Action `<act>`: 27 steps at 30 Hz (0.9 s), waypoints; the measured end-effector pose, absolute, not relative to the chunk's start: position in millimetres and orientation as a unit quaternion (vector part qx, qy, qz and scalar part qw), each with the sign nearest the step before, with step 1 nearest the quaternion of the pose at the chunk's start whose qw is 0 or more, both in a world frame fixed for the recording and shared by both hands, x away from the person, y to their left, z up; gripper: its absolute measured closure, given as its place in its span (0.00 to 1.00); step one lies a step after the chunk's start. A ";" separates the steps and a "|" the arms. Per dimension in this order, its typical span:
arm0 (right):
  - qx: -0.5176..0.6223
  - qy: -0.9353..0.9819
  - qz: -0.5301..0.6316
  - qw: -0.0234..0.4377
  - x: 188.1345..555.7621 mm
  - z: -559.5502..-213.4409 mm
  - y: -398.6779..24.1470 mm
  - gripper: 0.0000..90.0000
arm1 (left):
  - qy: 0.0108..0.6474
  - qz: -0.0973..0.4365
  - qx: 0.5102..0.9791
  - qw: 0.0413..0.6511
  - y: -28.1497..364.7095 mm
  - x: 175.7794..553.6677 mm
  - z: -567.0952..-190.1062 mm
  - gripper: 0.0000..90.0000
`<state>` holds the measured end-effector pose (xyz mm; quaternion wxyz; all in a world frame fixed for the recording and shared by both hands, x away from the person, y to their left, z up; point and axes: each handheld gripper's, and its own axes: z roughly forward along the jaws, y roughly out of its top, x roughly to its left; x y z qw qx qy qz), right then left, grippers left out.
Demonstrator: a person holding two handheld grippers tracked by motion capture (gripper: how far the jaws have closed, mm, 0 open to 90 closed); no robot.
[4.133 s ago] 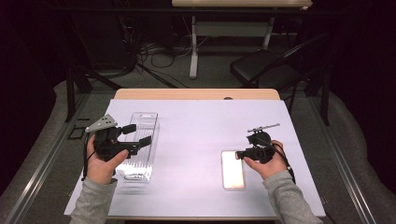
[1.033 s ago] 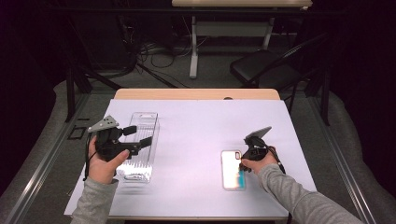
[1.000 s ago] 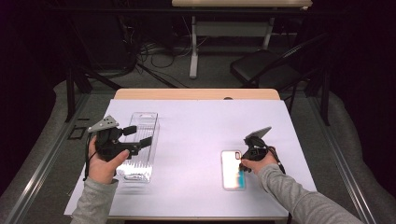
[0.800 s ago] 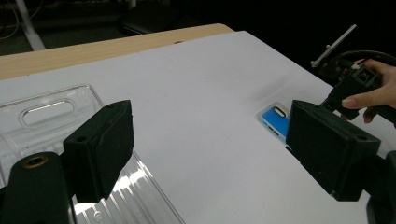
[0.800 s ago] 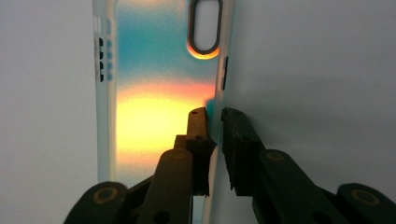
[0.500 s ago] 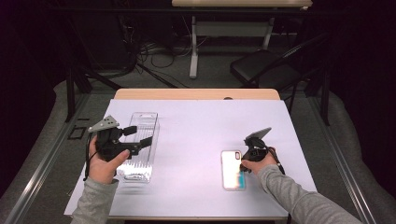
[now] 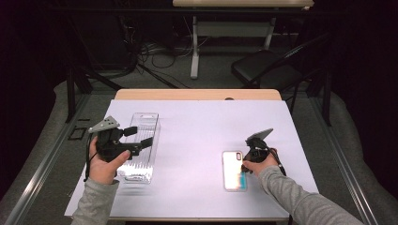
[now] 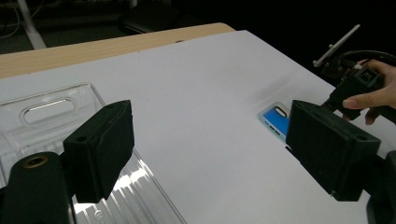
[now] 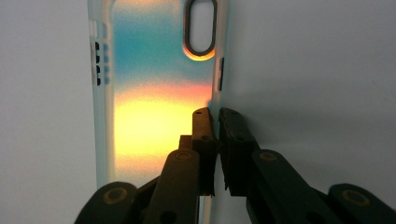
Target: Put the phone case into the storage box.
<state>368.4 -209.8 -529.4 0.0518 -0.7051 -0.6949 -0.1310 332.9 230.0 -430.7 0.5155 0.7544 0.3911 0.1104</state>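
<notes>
Phone case (image 9: 159,93) edge sits pinched between right tongs (image 9: 215,116).

Wooden table (image 7: 197,94); white sheet (image 7: 197,140) over it; clear tray (image 7: 141,145) left, phone case (image 7: 233,171) right.

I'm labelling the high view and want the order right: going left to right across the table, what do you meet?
Left claw → clear plastic tray → phone case → right claw, closed on the case's right edge. All lie on the white table cover.
</notes>
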 end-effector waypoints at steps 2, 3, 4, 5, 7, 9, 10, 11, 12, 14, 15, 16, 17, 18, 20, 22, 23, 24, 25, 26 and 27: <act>-0.706 -0.693 -0.135 0.053 368.4 -529.4 -210.0 0.95 | 0.392 0.111 0.754 0.515 230.0 333.0 -430.7 0.17; -0.706 -0.692 -0.137 0.053 368.3 -529.6 -209.9 0.95 | 0.391 0.111 0.754 0.515 230.0 333.0 -430.7 0.17; -0.707 -0.691 -0.139 0.053 368.2 -529.7 -209.7 0.95 | 0.392 0.111 0.754 0.516 229.9 333.1 -430.8 0.18; -0.706 -0.693 -0.136 0.052 367.9 -529.7 -209.6 0.95 | 0.392 0.111 0.754 0.516 229.9 333.0 -430.8 0.18; -0.705 -0.694 -0.131 0.057 368.2 -528.5 -209.8 0.95 | 0.392 0.110 0.754 0.516 230.0 333.1 -430.8 0.18; -0.706 -0.693 -0.133 0.052 368.1 -529.4 -209.4 0.96 | 0.392 0.111 0.754 0.516 230.2 333.2 -430.9 0.18; -0.706 -0.694 -0.135 0.052 368.2 -529.6 -209.5 0.96 | 0.392 0.111 0.754 0.516 230.3 333.3 -430.9 0.18; -0.707 -0.692 -0.134 0.052 368.1 -529.4 -209.3 0.96 | 0.393 0.111 0.753 0.516 230.2 333.2 -431.0 0.18; -0.707 -0.692 -0.134 0.053 368.1 -529.3 -209.2 0.96 | 0.393 0.110 0.753 0.515 230.2 333.2 -431.0 0.18; -0.707 -0.693 -0.133 0.052 368.4 -529.4 -209.4 0.96 | 0.394 0.110 0.753 0.516 230.1 333.2 -431.1 0.18; -0.709 -0.691 -0.131 0.053 368.3 -529.0 -209.1 0.96 | 0.394 0.110 0.753 0.516 230.1 333.1 -431.1 0.18; -0.709 -0.691 -0.132 0.053 368.2 -529.0 -209.1 0.96 | 0.393 0.111 0.753 0.515 230.2 333.2 -431.0 0.18; -0.708 -0.692 -0.136 0.051 368.0 -529.5 -209.3 0.96 | 0.393 0.111 0.753 0.516 230.3 333.3 -431.1 0.18; -0.707 -0.691 -0.139 0.051 368.1 -529.6 -209.5 0.96 | 0.393 0.111 0.753 0.516 230.3 333.3 -431.1 0.18; -0.708 -0.691 -0.139 0.053 368.2 -529.4 -209.4 0.96 | 0.394 0.111 0.753 0.516 230.3 333.3 -431.2 0.18; -0.709 -0.690 -0.136 0.054 368.3 -529.1 -209.6 0.96 | 0.395 0.110 0.753 0.514 230.3 333.3 -431.3 0.18; -0.709 -0.690 -0.137 0.054 368.3 -529.2 -209.7 0.96 | 0.395 0.110 0.753 0.514 230.4 333.4 -431.4 0.18; -0.708 -0.690 -0.143 0.054 368.0 -530.0 -210.2 0.96 | 0.393 0.111 0.754 0.514 230.7 333.7 -431.4 0.18; -0.707 -0.691 -0.140 0.053 367.9 -529.8 -210.6 0.96 | 0.394 0.111 0.754 0.514 230.7 333.7 -431.5 0.18; -0.707 -0.692 -0.138 0.053 367.9 -529.6 -210.7 0.96 | 0.393 0.111 0.754 0.514 230.6 333.6 -431.5 0.18; -0.709 -0.690 -0.135 0.054 368.2 -529.1 -210.2 0.96 | 0.395 0.110 0.753 0.514 230.4 333.3 -431.5 0.18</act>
